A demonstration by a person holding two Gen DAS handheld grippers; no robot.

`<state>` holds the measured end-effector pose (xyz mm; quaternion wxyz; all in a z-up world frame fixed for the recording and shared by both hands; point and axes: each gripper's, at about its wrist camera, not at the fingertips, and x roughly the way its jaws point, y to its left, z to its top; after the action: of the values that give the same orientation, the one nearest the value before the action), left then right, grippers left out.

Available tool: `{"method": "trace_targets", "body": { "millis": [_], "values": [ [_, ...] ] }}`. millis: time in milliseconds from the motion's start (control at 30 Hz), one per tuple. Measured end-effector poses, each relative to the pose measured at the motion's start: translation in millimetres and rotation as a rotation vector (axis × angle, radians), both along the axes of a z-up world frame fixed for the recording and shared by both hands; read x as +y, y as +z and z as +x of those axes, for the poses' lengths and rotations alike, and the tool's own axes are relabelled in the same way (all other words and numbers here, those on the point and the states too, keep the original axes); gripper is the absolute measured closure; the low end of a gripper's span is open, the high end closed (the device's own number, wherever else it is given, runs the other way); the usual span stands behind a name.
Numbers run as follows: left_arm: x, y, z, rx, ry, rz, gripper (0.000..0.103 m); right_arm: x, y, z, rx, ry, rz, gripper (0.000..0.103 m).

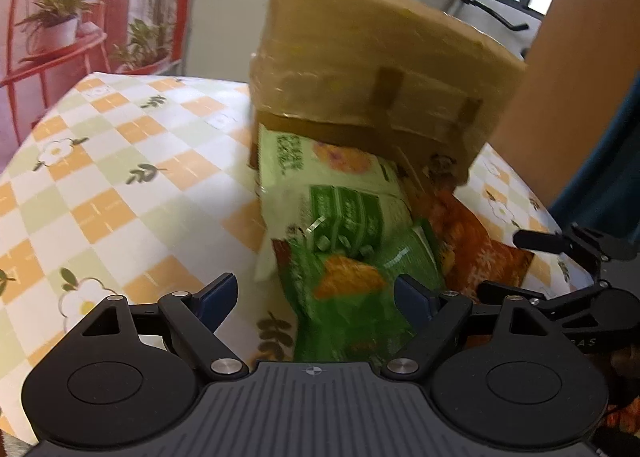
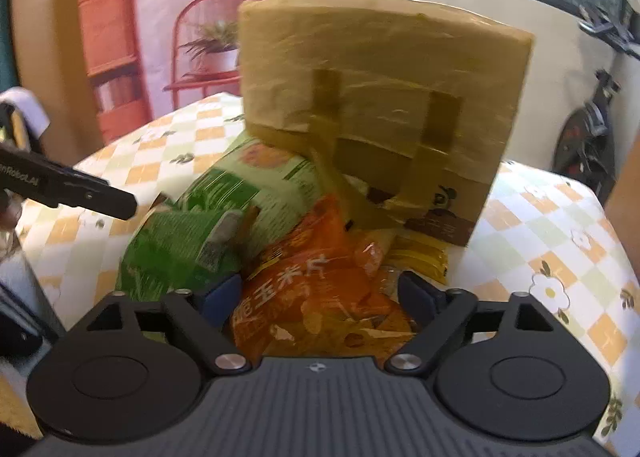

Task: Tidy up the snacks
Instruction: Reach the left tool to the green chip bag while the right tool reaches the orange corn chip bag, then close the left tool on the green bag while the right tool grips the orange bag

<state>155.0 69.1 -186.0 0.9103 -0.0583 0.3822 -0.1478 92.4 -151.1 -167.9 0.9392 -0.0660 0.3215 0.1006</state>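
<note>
A taped cardboard box [image 1: 372, 69] stands tipped on the checkered table, its open side toward me, and it also shows in the right wrist view [image 2: 380, 97]. Snack bags spill from it: a pale green bag [image 1: 336, 185], a bright green bag [image 1: 352, 297] and an orange bag [image 1: 472, 241]. My left gripper [image 1: 316, 299] is open, with the bright green bag between its fingers. My right gripper [image 2: 320, 295] is open, with the orange bag [image 2: 316, 297] between its fingers. The green bags [image 2: 192, 241] lie to its left and a yellow packet [image 2: 420, 257] lies by the box.
The checkered tablecloth [image 1: 120, 193] spreads left of the box. The right gripper's body [image 1: 580, 257] shows at the right of the left wrist view, and the left gripper's finger [image 2: 80, 193] at the left of the right wrist view. A red plant stand [image 1: 60, 37] stands beyond the table.
</note>
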Motion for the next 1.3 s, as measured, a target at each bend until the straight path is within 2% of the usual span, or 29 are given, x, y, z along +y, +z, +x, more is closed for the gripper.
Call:
{"method": "trace_targets", "body": {
  "millis": [400, 733, 833, 933, 1033, 1133, 1300],
  "values": [
    [-10, -8, -3, 0.024, -0.021, -0.014, 0.016, 15, -18, -7, -0.01, 0.085, -0.169, 0.006],
    [-13, -14, 0, 0.05, -0.02, -0.026, 0.015, 16, -34, 2, -0.006, 0.096, -0.202, 0.002],
    [-14, -15, 1, 0.056, -0.021, -0.031, 0.016, 13, -36, 3, -0.011, 0.09, -0.186, 0.005],
    [-13, -18, 3, 0.068, -0.017, -0.05, 0.015, 8, -33, 0, -0.015, 0.092, -0.161, 0.017],
    [-12, -21, 7, 0.087, -0.017, -0.071, 0.012, -2, -26, -1, -0.017, 0.051, -0.079, 0.023],
    [-14, -25, 10, 0.102, -0.027, -0.087, 0.009, -12, -18, -2, -0.033, 0.007, -0.017, 0.025],
    [-14, -28, 11, 0.113, -0.03, -0.1, 0.006, -21, -11, -3, -0.064, -0.037, -0.002, 0.025]
  ]
}}
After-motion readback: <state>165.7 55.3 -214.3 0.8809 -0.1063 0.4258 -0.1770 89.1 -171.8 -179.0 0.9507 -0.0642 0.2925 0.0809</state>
